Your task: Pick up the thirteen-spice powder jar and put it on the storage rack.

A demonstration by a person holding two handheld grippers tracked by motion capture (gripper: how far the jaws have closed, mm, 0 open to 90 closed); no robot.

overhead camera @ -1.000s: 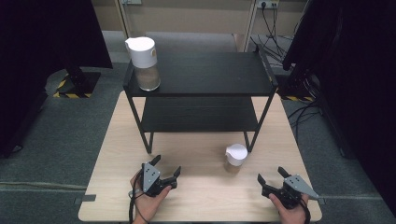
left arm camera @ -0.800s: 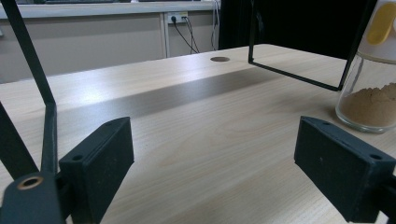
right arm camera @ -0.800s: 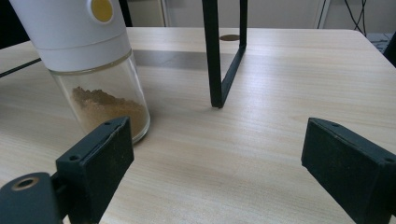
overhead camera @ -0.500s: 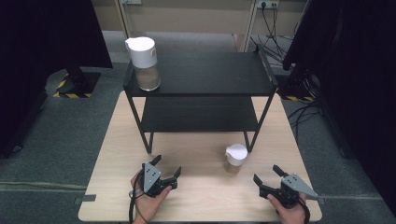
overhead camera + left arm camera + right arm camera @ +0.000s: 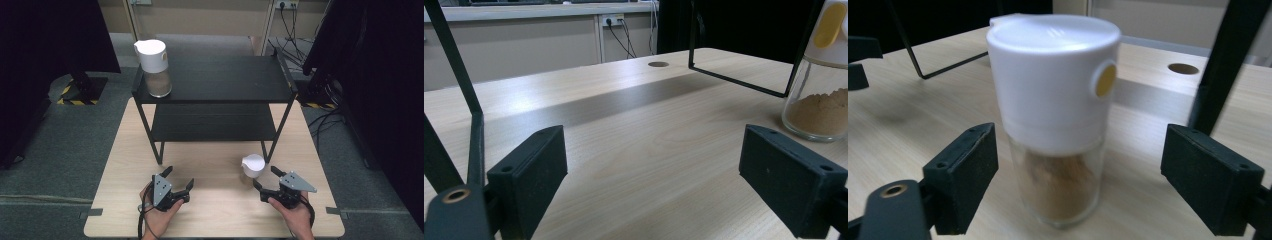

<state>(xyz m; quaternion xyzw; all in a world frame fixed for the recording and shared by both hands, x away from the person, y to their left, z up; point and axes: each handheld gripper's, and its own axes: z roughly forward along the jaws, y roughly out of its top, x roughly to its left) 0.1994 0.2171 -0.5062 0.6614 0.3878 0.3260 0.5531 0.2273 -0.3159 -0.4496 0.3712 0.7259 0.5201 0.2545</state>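
Note:
A small glass jar [image 5: 253, 166] with a white lid and brown powder stands on the wooden table [image 5: 210, 165], near the shelf's front right leg. My right gripper [image 5: 265, 176] sits just right of it. In the right gripper view the jar [image 5: 1055, 115] stands between the two jaws with a gap on each side; the jaws have just been closing and touch nothing. My left gripper [image 5: 179, 176] rests open near the table's front left, with bare table between its jaws [image 5: 649, 185]. That view shows the jar [image 5: 819, 95] at the far right.
A black two-tier shelf [image 5: 215, 80] stands on the back half of the table. A larger white-lidded jar [image 5: 154, 67] with brown powder is on its top left corner. Thin shelf legs [image 5: 1220, 65] rise close behind the small jar. Dark curtains and cables flank the table.
My right gripper has moved forward and left toward the small jar, and its jaws stand narrower. The left gripper and both jars have stayed put.

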